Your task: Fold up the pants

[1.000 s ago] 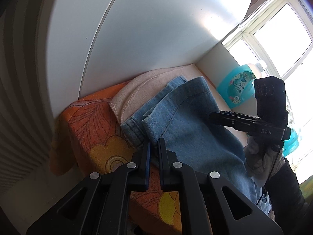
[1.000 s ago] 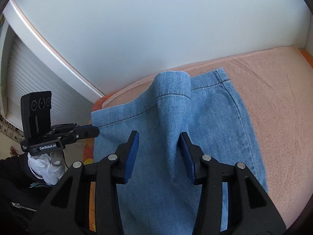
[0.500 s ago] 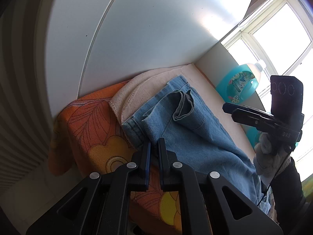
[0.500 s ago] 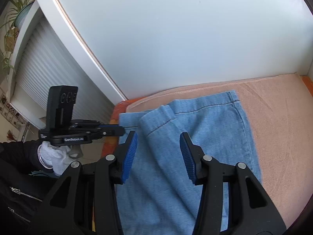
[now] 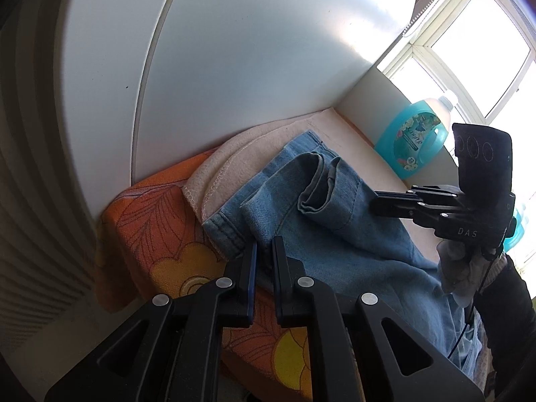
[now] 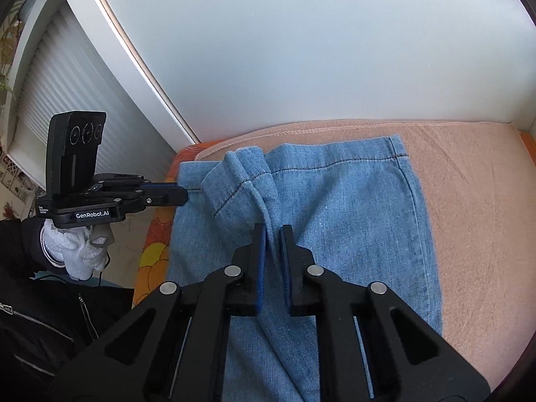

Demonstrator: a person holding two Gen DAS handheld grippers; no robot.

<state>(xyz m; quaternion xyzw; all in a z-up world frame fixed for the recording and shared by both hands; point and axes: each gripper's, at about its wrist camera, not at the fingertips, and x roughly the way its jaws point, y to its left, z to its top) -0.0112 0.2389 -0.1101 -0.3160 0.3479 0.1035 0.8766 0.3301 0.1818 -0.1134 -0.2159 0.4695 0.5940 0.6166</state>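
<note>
Light blue denim pants (image 6: pixel 351 207) lie flat on a pink towel (image 6: pixel 469 184), the hem toward the wall. My right gripper (image 6: pixel 272 229) is closing on a raised ridge of denim near the middle, and the pads press on it. In the left wrist view the pants (image 5: pixel 335 234) show a rolled fold near their centre. My left gripper (image 5: pixel 264 244) pinches the near left corner of the denim; its jaws are opening very slightly with the cloth still between them. Each gripper also appears in the other's view: the left gripper (image 6: pixel 184 196) at the pants' left edge, the right gripper (image 5: pixel 373 202) over the denim.
An orange flowered cloth (image 5: pixel 150 221) lies under the towel (image 5: pixel 227 154). A white wall (image 6: pixel 301 50) rises just behind. A teal detergent bottle (image 5: pixel 412 137) stands at the far right by the window. A gloved hand (image 6: pixel 80 251) and dark sleeve hold the left gripper.
The right gripper let the lifted denim drop onto the pants, then its jaws went from wide apart to shut on a ridge of the fabric. The left gripper kept its pinch.
</note>
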